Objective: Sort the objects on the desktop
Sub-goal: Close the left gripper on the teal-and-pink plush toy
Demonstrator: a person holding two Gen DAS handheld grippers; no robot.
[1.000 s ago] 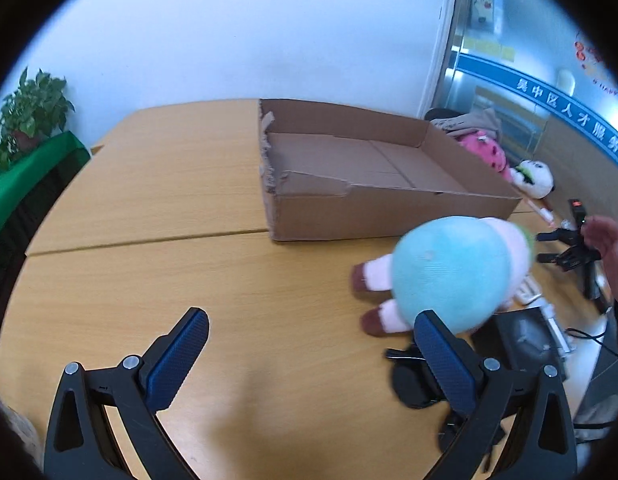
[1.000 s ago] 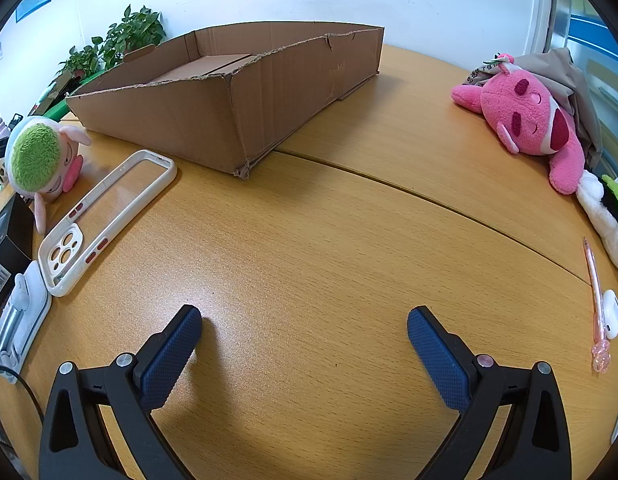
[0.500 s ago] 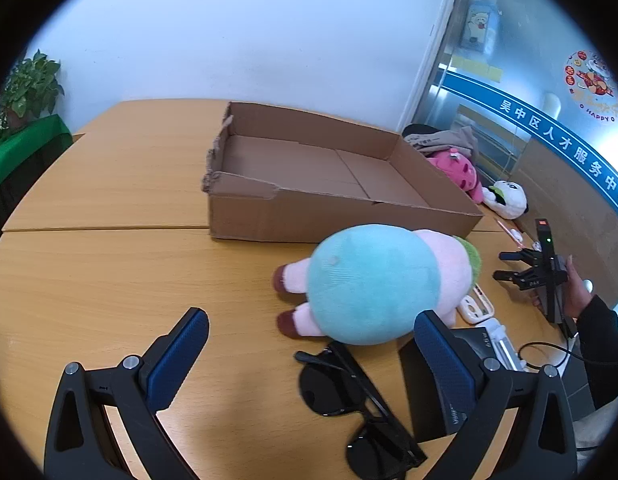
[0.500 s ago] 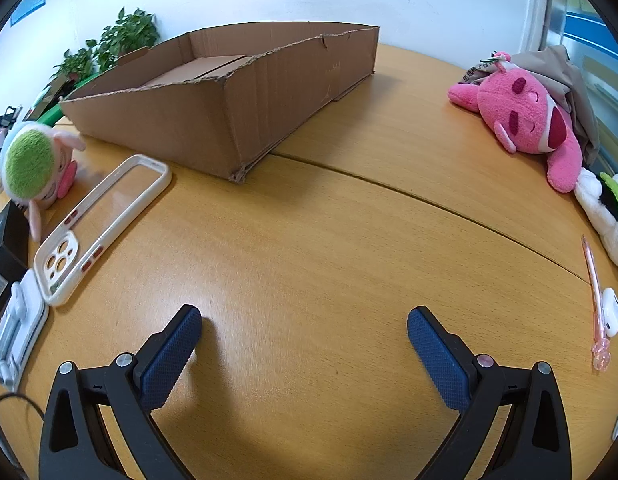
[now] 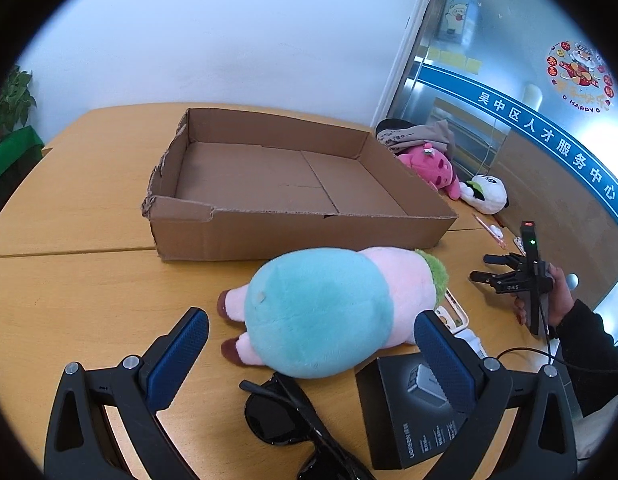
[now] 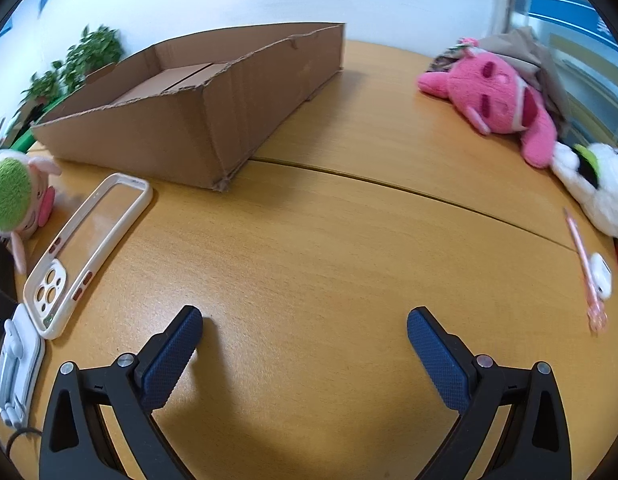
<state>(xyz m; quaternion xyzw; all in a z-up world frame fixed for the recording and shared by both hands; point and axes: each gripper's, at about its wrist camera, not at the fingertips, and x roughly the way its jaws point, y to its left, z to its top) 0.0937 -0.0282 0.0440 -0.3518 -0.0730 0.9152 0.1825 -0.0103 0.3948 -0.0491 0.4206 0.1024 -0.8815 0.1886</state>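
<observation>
A teal and pink plush toy [image 5: 321,312] with green hair lies on the wooden table in front of an open cardboard box [image 5: 269,184]. My left gripper [image 5: 309,340] is open, its fingers either side of the plush, not touching it. Black sunglasses [image 5: 293,428] and a black box [image 5: 413,408] lie just under it. My right gripper [image 6: 301,340] is open and empty above bare table. In the right wrist view the same plush [image 6: 13,200] is at far left, beside a white phone case [image 6: 89,248] and the box [image 6: 197,120].
A pink plush [image 6: 497,96] and a white panda plush [image 6: 597,184] lie at the right, with a pink pen [image 6: 585,268] and white earbud case [image 6: 601,280]. A white cable pack [image 6: 17,368] sits at the left edge. The right gripper shows in the left wrist view [image 5: 505,276].
My left gripper has swung right and risen, bringing the plush between its fingers and the sunglasses and black box into view. The right gripper has shifted slightly; it stays open.
</observation>
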